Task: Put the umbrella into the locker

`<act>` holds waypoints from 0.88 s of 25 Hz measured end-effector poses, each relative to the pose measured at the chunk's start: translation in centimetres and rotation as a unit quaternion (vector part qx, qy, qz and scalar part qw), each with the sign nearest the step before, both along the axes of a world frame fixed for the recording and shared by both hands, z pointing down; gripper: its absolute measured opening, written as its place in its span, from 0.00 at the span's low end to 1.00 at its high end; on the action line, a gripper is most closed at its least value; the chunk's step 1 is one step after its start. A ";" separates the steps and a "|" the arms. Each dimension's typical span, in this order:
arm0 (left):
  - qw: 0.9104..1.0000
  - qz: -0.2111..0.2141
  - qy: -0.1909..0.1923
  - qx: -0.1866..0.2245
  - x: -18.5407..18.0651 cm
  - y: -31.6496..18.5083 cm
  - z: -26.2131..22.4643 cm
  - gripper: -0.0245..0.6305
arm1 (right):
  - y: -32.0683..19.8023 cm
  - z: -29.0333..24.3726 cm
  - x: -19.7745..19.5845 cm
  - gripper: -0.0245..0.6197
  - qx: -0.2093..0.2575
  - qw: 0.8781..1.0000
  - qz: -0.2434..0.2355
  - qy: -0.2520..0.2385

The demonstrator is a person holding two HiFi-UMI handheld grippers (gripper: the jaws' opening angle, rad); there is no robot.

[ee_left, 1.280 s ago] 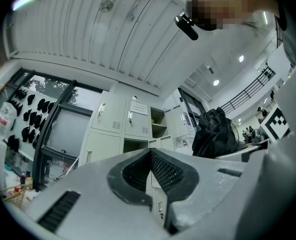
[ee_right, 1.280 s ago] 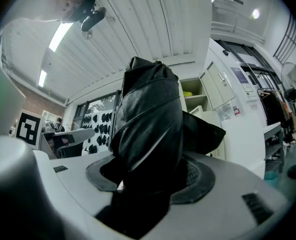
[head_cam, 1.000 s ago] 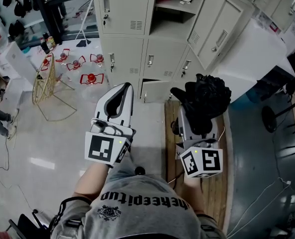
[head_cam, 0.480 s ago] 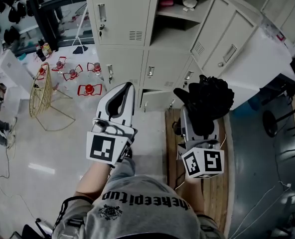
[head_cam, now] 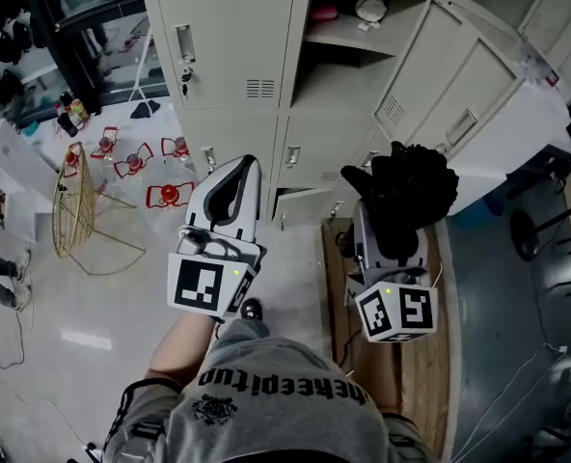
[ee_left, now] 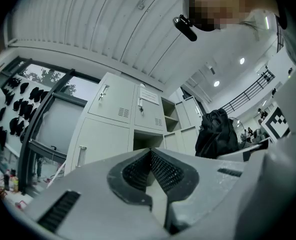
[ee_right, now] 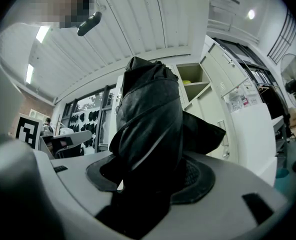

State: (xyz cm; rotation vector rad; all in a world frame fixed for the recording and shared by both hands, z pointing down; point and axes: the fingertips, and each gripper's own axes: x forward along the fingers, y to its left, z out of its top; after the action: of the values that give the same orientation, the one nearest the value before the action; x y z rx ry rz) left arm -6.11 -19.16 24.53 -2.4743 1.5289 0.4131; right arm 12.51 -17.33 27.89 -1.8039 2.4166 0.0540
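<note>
You are carrying the umbrella (head_cam: 403, 193) toward the locker (head_cam: 230, 39).
Right gripper (ee_right: 149, 183) is clamping its black fabric; left gripper (ee_left: 151, 165) is riding closed, empty; the open compartment (head_cam: 341, 73) ahead is calling for a forward reach.

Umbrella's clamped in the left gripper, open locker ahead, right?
Wrong gripper. The right gripper view shows the black umbrella clamped in the right gripper. The left gripper has its jaws shut on nothing in its own view. The open locker is indeed ahead.

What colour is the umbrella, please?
Black. The umbrella shows best in the right gripper view.
</note>
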 end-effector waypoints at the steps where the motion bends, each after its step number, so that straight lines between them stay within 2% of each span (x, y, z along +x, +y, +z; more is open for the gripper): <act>1: 1.000 0.002 0.000 0.000 -0.3 -0.7 0.0 0.04 | -0.7 -0.1 -0.3 0.43 0.001 1.000 0.002 0.000; 12: 1.000 0.027 -0.001 0.005 -3.1 -7.8 0.3 0.04 | -6.9 0.4 -3.1 0.43 0.001 1.000 0.030 -0.007; 22: 0.999 0.051 0.003 -0.001 -4.6 -11.3 1.1 0.04 | -9.3 1.2 -4.6 0.43 -0.007 0.999 0.053 -0.008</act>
State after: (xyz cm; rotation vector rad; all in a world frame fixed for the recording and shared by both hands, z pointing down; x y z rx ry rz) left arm -10.66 -30.47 25.62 -2.5632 1.4100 0.4365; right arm 7.89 -26.62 29.13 -1.9307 2.3140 0.0333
